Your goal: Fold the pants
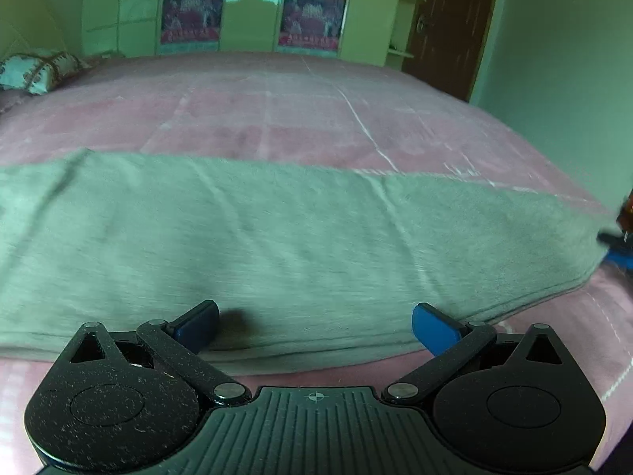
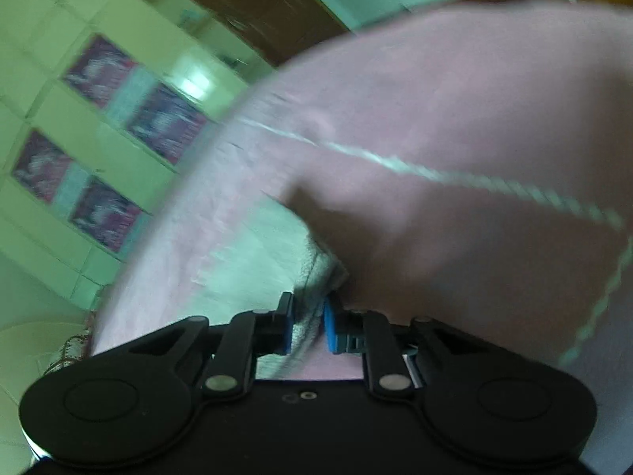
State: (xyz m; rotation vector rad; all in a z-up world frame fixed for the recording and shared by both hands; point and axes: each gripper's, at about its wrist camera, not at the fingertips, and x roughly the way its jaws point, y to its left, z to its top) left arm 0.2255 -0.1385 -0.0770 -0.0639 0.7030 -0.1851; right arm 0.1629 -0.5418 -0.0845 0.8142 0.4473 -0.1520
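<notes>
Grey-green pants (image 1: 277,245) lie as a long flat band across the pink bed (image 1: 277,107), left to right. My left gripper (image 1: 314,326) is open over the pants' near edge, holding nothing. My right gripper (image 2: 307,326) is shut on the pants' end hem (image 2: 312,277), which bunches between its blue pads (image 2: 329,328). The right gripper also shows at the far right edge of the left wrist view (image 1: 619,243), at the pants' right end. The right wrist view is tilted and blurred.
A patterned pillow (image 1: 35,69) lies at the bed's back left. A wardrobe with poster panels (image 1: 253,8) stands behind the bed, and a brown door (image 1: 447,27) is at the back right. The bed's right edge (image 1: 554,158) drops off near the green wall.
</notes>
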